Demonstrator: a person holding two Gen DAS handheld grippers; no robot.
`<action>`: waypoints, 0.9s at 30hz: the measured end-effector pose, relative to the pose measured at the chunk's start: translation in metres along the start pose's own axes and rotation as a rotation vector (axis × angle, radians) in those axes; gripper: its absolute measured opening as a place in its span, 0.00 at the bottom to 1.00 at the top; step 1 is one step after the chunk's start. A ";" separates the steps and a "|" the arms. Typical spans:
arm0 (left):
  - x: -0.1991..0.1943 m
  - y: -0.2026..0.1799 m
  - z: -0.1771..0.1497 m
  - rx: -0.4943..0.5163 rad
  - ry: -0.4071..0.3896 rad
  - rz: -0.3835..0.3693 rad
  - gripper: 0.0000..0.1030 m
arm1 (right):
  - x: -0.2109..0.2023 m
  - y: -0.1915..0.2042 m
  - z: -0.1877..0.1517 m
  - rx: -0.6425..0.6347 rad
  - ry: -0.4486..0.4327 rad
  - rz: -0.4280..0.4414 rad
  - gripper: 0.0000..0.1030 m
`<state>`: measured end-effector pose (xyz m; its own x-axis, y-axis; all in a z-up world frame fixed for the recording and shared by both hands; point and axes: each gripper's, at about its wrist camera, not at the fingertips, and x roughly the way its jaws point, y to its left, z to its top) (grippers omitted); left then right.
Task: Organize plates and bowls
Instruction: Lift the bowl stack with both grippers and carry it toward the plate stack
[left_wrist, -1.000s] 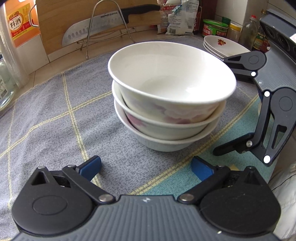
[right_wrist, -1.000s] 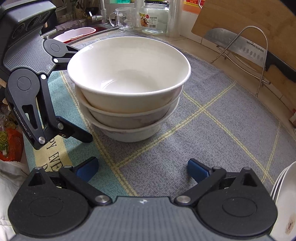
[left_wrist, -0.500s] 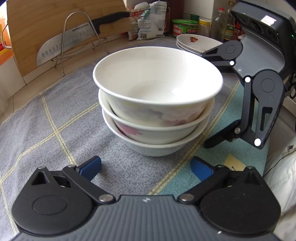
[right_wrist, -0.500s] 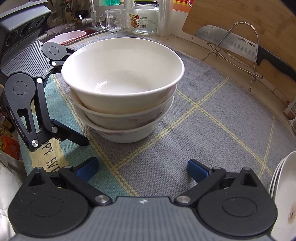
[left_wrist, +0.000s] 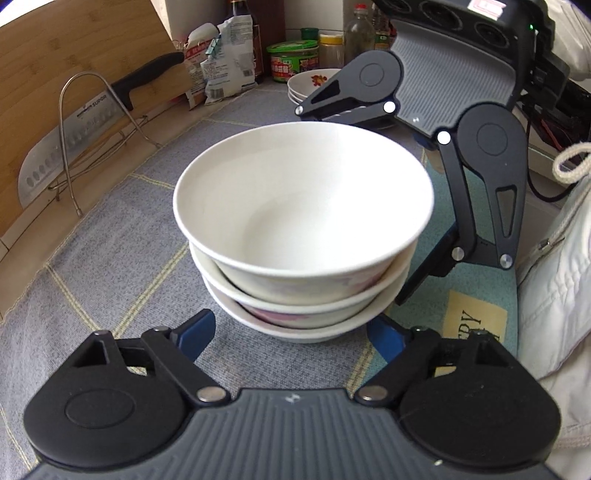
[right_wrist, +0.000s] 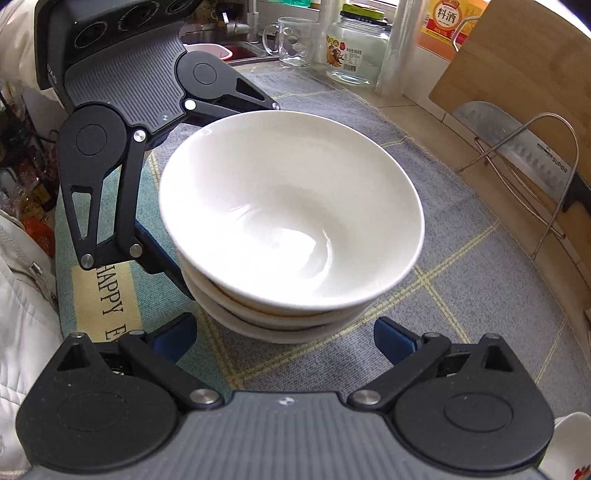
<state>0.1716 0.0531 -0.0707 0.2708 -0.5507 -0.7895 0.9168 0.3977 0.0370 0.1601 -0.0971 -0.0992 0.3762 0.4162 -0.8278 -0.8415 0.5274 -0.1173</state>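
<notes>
Flanking: your two tongs sit on opposite sides of the bowl stack (left_wrist: 303, 236), each facing it.
Bowl stack: three white bowls nested, upright on the grey checked mat (left_wrist: 110, 229) on the desk.
Left tongs (left_wrist: 291, 334): spread wide, blue pads low at the base of the bottom bowl, gripping nothing.
Right tongs (right_wrist: 284, 338): also wide, pads either side of the bottom bowl, holding nothing.
Plates (left_wrist: 308, 83): stacked behind your right tongs in the left wrist view.

Bowls (left_wrist: 303, 221): three sitting nested, just ahead of both sets of jaws
Plates (left_wrist: 308, 83): stack sitting beyond; number unclear
Knife (left_wrist: 92, 122): one
Grippers: two, left gripper (left_wrist: 291, 332), right gripper (right_wrist: 284, 336)
</notes>
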 end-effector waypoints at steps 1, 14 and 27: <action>0.001 0.002 0.000 0.003 0.001 -0.014 0.83 | 0.000 -0.001 0.002 -0.011 0.002 0.009 0.97; 0.007 0.017 -0.001 0.073 0.024 -0.124 0.83 | 0.005 -0.015 0.016 -0.024 0.014 0.094 0.85; 0.009 0.020 -0.003 0.086 0.013 -0.171 0.82 | 0.005 -0.013 0.017 -0.018 0.025 0.088 0.85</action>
<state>0.1916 0.0588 -0.0790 0.1056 -0.5953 -0.7965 0.9711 0.2342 -0.0463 0.1794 -0.0889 -0.0928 0.2912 0.4414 -0.8487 -0.8777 0.4763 -0.0535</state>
